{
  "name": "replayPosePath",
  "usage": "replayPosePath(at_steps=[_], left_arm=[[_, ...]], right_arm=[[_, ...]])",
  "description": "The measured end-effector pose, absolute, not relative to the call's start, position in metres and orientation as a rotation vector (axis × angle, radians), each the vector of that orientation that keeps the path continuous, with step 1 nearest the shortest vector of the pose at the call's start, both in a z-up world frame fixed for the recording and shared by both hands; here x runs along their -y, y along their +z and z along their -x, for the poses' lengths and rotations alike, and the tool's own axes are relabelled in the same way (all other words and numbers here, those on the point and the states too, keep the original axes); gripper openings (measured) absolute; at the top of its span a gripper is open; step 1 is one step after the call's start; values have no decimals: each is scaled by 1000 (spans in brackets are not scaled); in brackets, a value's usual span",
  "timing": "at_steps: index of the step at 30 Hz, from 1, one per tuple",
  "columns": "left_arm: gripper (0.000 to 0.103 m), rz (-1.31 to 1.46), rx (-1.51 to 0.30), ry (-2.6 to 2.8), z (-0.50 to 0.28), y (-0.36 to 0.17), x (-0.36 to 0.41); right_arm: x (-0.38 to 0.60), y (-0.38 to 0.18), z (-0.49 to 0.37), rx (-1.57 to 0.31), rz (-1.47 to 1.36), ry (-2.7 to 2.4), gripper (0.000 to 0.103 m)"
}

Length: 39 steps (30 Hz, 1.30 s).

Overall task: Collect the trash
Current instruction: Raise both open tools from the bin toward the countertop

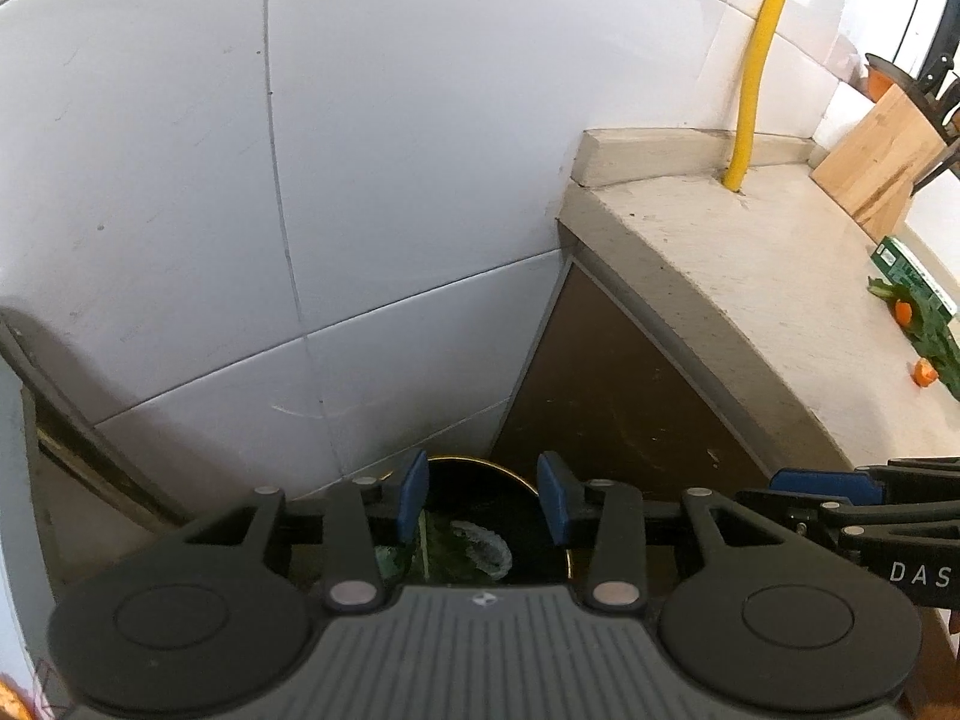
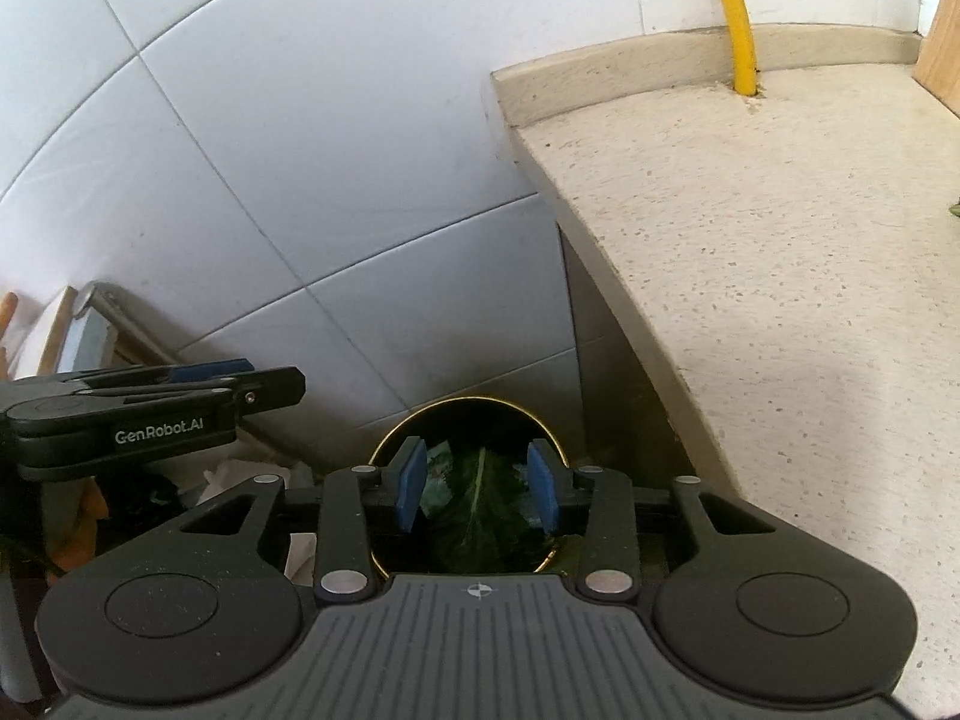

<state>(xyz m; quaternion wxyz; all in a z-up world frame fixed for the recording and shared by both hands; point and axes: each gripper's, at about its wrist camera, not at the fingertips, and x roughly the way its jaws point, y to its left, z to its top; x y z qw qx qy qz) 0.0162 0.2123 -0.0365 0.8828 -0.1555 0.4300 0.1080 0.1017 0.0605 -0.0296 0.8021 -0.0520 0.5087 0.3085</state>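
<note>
Two grippers, left gripper (image 1: 483,495) and right gripper (image 2: 477,489) both parted, empty; one bin (image 2: 384,450) below

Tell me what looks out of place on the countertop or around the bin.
Scraps lie loose on the countertop at its right edge: two orange vegetable pieces and green leaves beside a green carton. They are not in the bin on the floor, which already holds a large green leaf. Nothing looks spilled or broken.
</note>
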Motion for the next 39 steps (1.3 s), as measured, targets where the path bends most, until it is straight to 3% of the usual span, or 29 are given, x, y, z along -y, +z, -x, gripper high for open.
replayPosePath(at_steps=[30,39], left_arm=[[37,327,-835,95,-15,-22,-179],[37,362,-815,90,-24,-10,-173]], right_arm=[[-37,6,-100,-1005,105,685,63],[-25,14,-108,-988,82,689,63]])
